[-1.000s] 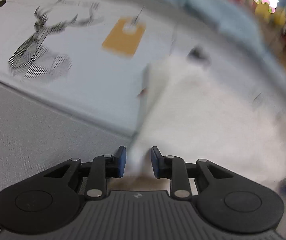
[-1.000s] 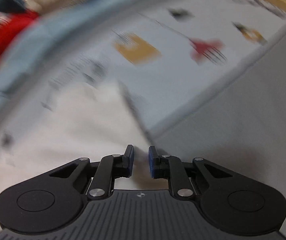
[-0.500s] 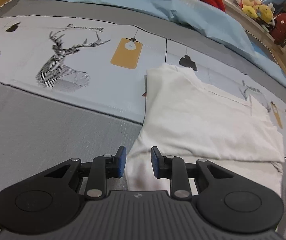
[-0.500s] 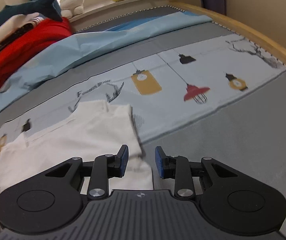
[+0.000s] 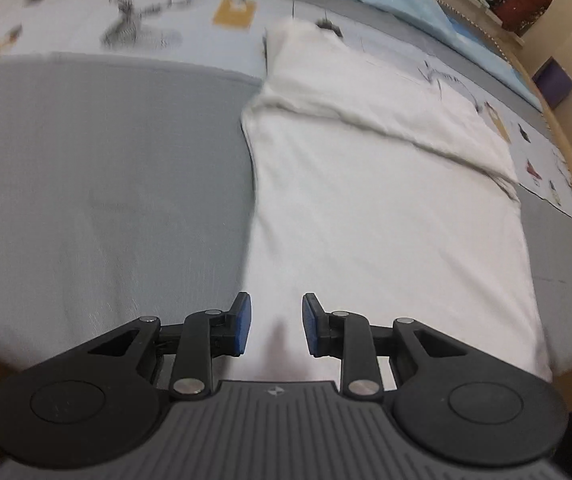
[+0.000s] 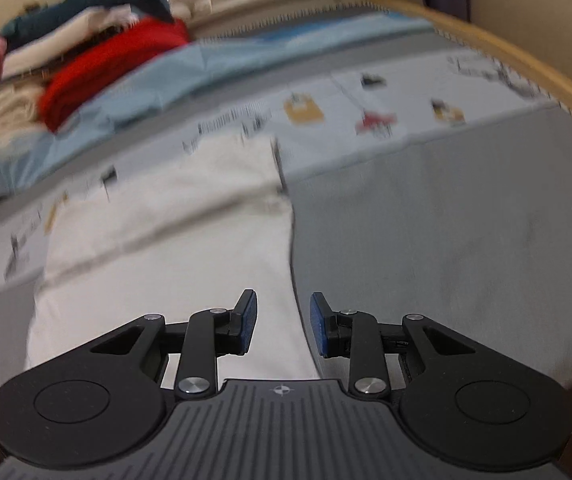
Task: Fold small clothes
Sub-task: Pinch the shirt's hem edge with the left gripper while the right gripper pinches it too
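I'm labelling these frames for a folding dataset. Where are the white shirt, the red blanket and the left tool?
white shirt (image 5: 386, 216): left wrist view, on its flat middle panel.
red blanket (image 6: 113, 64): right wrist view, on its top surface.
left tool (image 5: 273, 328): left wrist view, midway between its blue fingertips.

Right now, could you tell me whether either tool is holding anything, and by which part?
Nothing is held: the left tool and right tool are both open above the white garment.

Garment (image 5: 386, 216) flat on bedspread (image 5: 105, 184), blanket (image 6: 189, 76) and clothes pile (image 6: 97, 44) behind it.
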`<action>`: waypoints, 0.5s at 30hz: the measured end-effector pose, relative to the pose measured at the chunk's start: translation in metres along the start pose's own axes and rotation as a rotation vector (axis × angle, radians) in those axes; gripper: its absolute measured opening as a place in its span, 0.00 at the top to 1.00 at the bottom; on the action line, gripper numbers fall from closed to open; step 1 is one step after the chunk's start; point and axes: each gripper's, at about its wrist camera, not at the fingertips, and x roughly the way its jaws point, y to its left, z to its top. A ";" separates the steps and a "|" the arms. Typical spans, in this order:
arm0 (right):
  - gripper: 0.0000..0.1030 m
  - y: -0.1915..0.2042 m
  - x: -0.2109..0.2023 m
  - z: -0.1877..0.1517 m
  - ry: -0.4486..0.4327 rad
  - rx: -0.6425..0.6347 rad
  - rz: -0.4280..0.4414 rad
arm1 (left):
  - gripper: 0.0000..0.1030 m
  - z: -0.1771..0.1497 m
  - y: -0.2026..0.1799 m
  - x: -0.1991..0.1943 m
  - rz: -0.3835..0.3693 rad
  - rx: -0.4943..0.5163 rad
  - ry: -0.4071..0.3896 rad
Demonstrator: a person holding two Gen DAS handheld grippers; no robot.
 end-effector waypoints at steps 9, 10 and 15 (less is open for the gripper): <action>0.69 -0.002 0.006 -0.053 0.094 0.005 -0.096 | 0.71 -0.034 0.018 0.018 0.083 -0.053 0.089; 0.69 -0.004 0.009 -0.055 0.105 0.004 -0.103 | 0.71 -0.035 0.020 0.018 0.082 -0.059 0.089; 0.69 -0.017 0.022 -0.060 0.169 0.040 -0.117 | 0.71 -0.040 0.022 0.025 0.100 -0.048 0.153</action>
